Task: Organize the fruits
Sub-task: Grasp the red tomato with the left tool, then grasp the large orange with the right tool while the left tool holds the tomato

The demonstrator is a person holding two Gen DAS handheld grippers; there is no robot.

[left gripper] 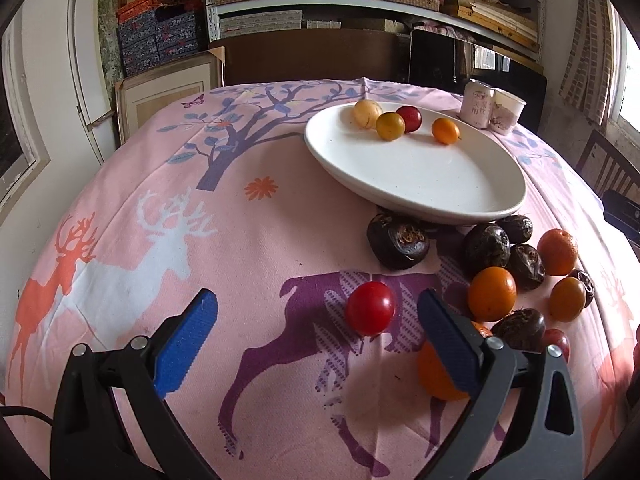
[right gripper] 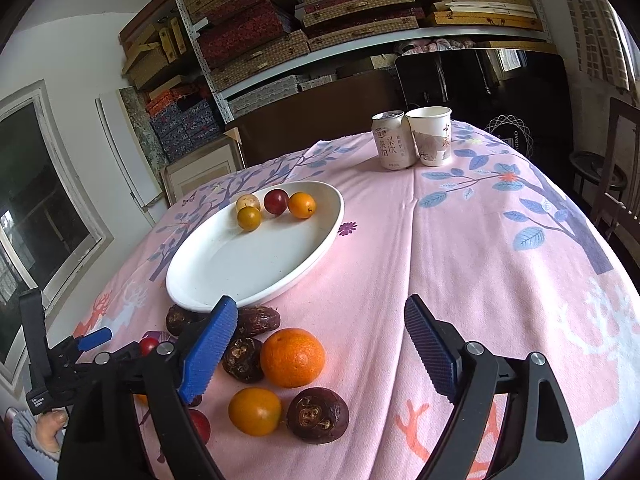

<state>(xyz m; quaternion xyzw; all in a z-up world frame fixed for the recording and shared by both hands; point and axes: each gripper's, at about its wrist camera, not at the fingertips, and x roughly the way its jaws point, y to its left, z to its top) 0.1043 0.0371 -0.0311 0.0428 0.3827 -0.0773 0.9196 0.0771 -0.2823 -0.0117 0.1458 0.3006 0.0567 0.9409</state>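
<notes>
A white oval plate holds several small fruits: pale yellow, yellow, red and orange. In front of it lie loose dark water chestnuts, oranges and a red tomato. My left gripper is open low over the cloth. The tomato sits between its fingers, nearer the right one and untouched. An orange shows partly behind that finger. My right gripper is open above the pile, with a large orange seen between its fingers, free of both pads.
A drink can and a paper cup stand at the table's far edge. A pink deer-print cloth covers the table. A hand grips the left tool at lower left. Shelves of boxes stand behind.
</notes>
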